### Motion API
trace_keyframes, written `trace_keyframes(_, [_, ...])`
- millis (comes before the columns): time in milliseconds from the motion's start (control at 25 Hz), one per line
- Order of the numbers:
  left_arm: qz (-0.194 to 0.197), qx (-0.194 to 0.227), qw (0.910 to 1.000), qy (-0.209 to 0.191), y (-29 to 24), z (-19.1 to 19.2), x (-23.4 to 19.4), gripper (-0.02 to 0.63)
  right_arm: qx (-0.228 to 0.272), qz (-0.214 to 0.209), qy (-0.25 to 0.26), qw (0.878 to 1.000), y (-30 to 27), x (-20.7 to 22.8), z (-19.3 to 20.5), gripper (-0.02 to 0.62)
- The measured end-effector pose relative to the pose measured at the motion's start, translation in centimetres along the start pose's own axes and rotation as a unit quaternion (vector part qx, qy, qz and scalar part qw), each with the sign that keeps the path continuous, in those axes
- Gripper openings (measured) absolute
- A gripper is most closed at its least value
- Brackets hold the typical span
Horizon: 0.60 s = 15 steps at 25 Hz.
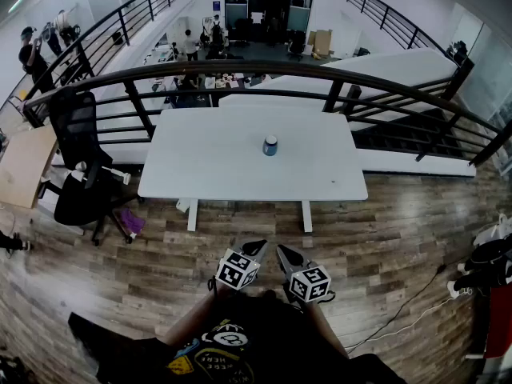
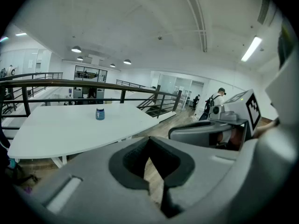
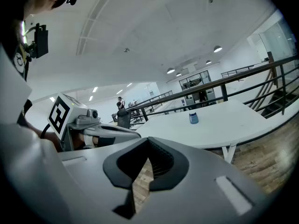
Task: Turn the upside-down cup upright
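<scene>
both tools sit tucked in close to the person, side by side: the left gripper (image 1: 258, 251) and right gripper (image 1: 285, 254) each have their jaws pressed together on nothing. the cup (image 1: 270, 145) stands alone on the white table (image 1: 200, 170), well ahead of both tips and roughly centred between them. my worry is that arriving with the jaws unspread would shove or topple the cup, which could skate on that smooth top. a shallow pinch might also drop it mid-turn.
</scene>
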<state>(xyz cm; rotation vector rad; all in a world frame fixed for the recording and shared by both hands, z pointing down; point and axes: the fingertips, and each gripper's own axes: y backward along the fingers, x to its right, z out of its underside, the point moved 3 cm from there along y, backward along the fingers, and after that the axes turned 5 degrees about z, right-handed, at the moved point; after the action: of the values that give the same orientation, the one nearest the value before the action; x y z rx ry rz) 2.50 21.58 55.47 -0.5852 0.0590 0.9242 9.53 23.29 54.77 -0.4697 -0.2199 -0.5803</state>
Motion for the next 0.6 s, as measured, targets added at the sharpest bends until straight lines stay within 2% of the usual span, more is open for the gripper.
trace_keyframes(600, [-0.010, 0.010, 0.9998, 0.011, 2.6, 0.5, -3.4, 0.003, -0.005, 0.017, 0.005, 1.000, -2.4, -1.3, 0.2, -0.002])
